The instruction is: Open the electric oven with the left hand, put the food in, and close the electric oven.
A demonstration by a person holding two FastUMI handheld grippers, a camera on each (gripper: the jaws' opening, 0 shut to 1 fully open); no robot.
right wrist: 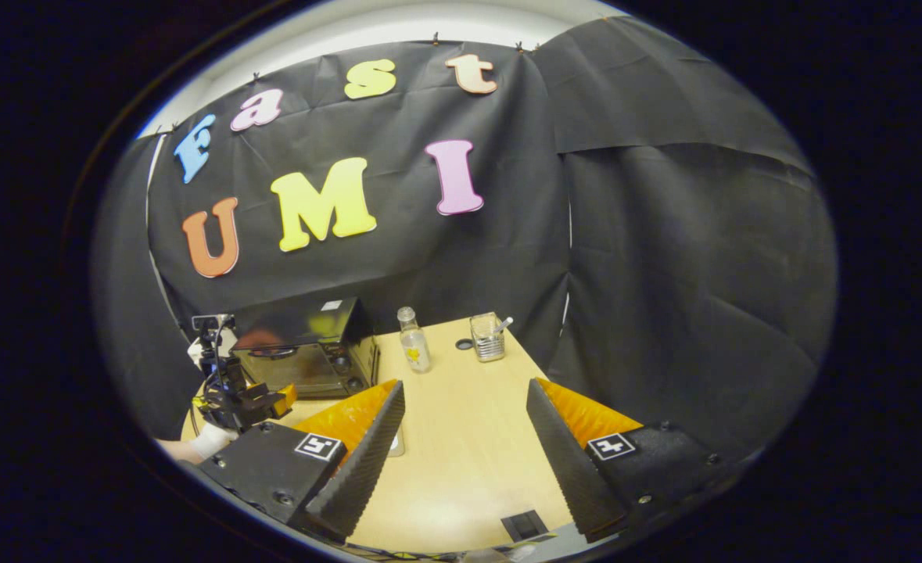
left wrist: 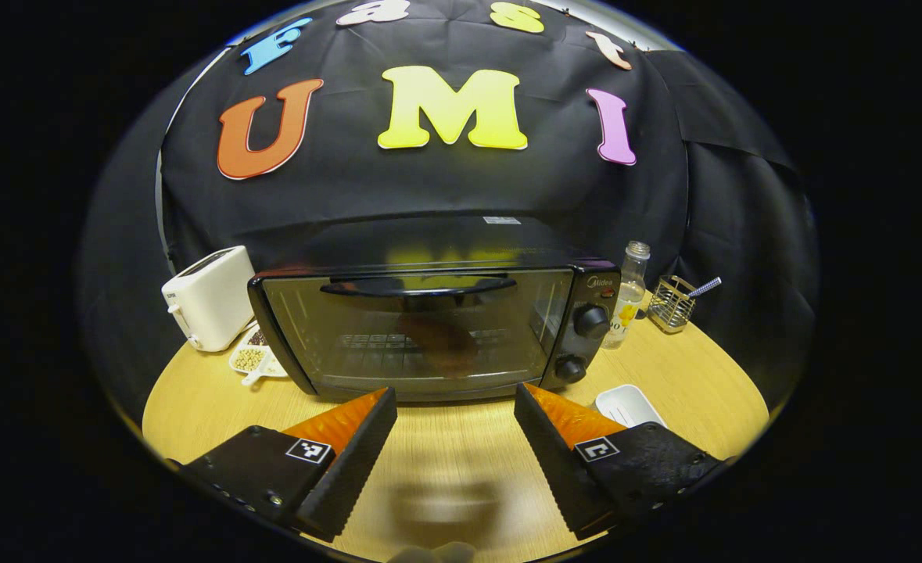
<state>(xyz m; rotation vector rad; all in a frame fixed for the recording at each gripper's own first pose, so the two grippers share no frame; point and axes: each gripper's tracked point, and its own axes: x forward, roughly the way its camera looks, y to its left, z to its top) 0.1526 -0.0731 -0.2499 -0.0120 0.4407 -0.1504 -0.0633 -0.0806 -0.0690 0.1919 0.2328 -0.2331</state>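
- We see the left gripper [left wrist: 455,426] with its two fingers spread wide apart and nothing between them, held above the round pale wooden table [left wrist: 703,391], facing the oven front.
- The black electric oven with a glass door [left wrist: 429,328] stands on the table just ahead; its door is closed, the curved black handle [left wrist: 417,286] across the top of the door, two black knobs [left wrist: 590,320] at its right.
- Through the glass we make out a dark brownish shape [left wrist: 437,336]; we cannot tell what it is.
- A white toaster [left wrist: 209,306] stands left of the oven; a clear bottle [left wrist: 629,297] and a wire basket [left wrist: 670,303] stand right of it.
- The right gripper [right wrist: 464,422] is likewise spread wide and empty, well apart from the oven [right wrist: 304,348].
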